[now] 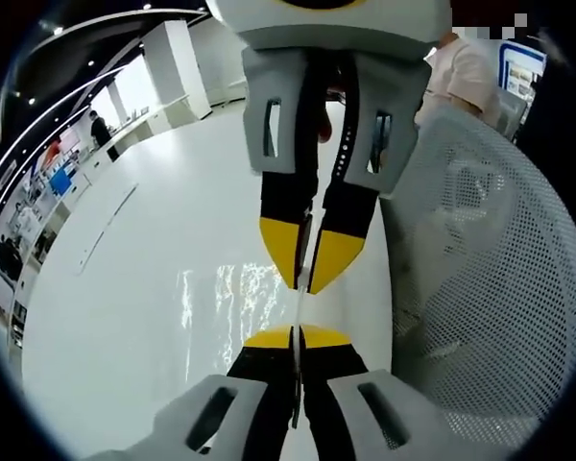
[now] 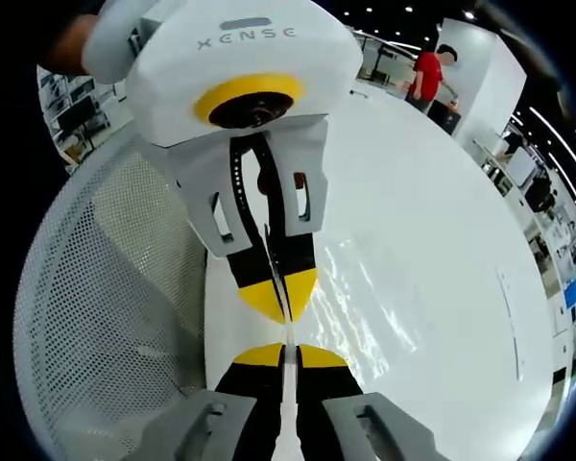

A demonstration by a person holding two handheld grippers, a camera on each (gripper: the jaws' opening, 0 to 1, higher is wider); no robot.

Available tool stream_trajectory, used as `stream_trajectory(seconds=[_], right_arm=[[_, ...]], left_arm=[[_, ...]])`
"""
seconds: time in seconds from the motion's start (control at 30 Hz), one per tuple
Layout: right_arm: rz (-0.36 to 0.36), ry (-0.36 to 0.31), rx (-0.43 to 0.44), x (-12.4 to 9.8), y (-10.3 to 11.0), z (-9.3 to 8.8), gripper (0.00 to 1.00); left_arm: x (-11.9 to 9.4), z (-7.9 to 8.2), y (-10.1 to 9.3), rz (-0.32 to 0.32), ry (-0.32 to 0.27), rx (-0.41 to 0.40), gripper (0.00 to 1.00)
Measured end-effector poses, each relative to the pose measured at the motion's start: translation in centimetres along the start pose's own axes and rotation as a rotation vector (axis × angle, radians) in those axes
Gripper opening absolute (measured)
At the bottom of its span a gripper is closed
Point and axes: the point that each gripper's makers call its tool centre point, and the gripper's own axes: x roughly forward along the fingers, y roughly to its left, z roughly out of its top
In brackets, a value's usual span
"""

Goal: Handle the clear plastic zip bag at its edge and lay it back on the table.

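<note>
White glossy table (image 1: 125,317) runs through a big open hall, with a white mesh chair back (image 1: 490,288) at its edge. Left gripper view: your left gripper (image 1: 298,336) has its yellow-tipped jaws together on the thin edge of the clear plastic zip bag (image 1: 226,298), which shows as a shimmering crinkled sheet just over the table. The right gripper (image 1: 310,259) faces you nose to nose, jaws pinched on the same edge. Right gripper view: same setup mirrored, right gripper (image 2: 284,353) closed on the bag edge, left gripper (image 2: 280,288) opposite, film (image 2: 365,298) spreading toward the table (image 2: 442,192), mesh chair (image 2: 106,288) on the other side. Can't tell if the bag's far part is touching the table. Expect it near weightless, limp and slick: it'll sag and slide out of a light pinch. Keep your grip on the stiffer zip edge and lower both ends level so it lies flat.
</note>
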Motion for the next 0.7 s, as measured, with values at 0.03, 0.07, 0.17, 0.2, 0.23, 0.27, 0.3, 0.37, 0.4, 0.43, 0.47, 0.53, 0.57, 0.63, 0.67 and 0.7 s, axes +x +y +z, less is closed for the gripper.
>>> stream_trajectory(seconds=[0.03, 0.07, 0.17, 0.2, 0.23, 0.27, 0.3, 0.37, 0.4, 0.43, 0.47, 0.53, 0.57, 0.63, 0.67, 0.7], right_arm=[[0.000, 0.001, 0.001, 0.0, 0.0, 0.0, 0.00], [0.001, 0.000, 0.001, 0.0, 0.0, 0.0, 0.00], [0.002, 0.002, -0.002, 0.1, 0.1, 0.0, 0.00], [0.004, 0.001, -0.006, 0.2, 0.1, 0.1, 0.00], [0.006, 0.002, -0.007, 0.3, 0.1, 0.1, 0.00], [0.005, 0.002, -0.007, 0.4, 0.2, 0.1, 0.00], [0.002, 0.002, -0.008, 0.4, 0.1, 0.0, 0.00], [0.003, 0.001, -0.002, 0.4, 0.1, 0.0, 0.00], [0.005, 0.000, 0.003, 0.4, 0.2, 0.0, 0.00], [0.005, -0.001, 0.002, 0.4, 0.2, 0.0, 0.00], [0.007, -0.002, 0.001, 0.4, 0.3, 0.0, 0.00], [0.000, -0.002, 0.014, 0.4, 0.0, 0.0, 0.00], [0.003, 0.003, 0.019, 0.4, 0.0, -0.1, 0.00], [-0.005, 0.011, 0.005, 0.3, -0.2, -0.3, 0.00], [-0.006, 0.010, -0.002, 0.3, -0.2, -0.3, 0.00], [-0.005, 0.011, 0.007, 0.2, -0.2, -0.3, 0.00]], left_arm=[[0.0, 0.1, -0.2, -0.009, -0.008, -0.004, 0.03], [0.0, 0.2, -0.3, -0.016, -0.013, -0.005, 0.04], [-0.1, 0.6, -0.4, -0.019, -0.028, 0.008, 0.02], [-0.1, 0.8, -0.3, -0.015, -0.034, 0.022, 0.00], [-0.2, 1.0, -0.1, -0.001, -0.040, 0.039, 0.00], [-0.2, 1.0, -0.1, 0.001, -0.040, 0.040, 0.00], [-0.2, 1.1, -0.1, -0.001, -0.045, 0.042, 0.00], [-0.2, 1.1, -0.2, -0.004, -0.049, 0.049, 0.00], [-0.3, 1.2, -0.2, -0.003, -0.052, 0.058, 0.00], [-0.3, 1.2, -0.3, -0.006, -0.053, 0.052, 0.00], [-0.3, 1.2, -0.3, -0.007, -0.057, 0.040, 0.00], [-0.3, 1.2, -0.2, -0.004, -0.065, 0.035, 0.00], [-0.3, 1.2, -0.3, -0.006, -0.068, 0.030, 0.00], [-0.3, 1.2, -0.2, -0.003, -0.075, 0.029, 0.00], [-0.3, 1.2, -0.1, -0.001, -0.077, 0.026, 0.00], [-0.4, 1.3, 0.0, 0.000, -0.079, 0.023, 0.00]])
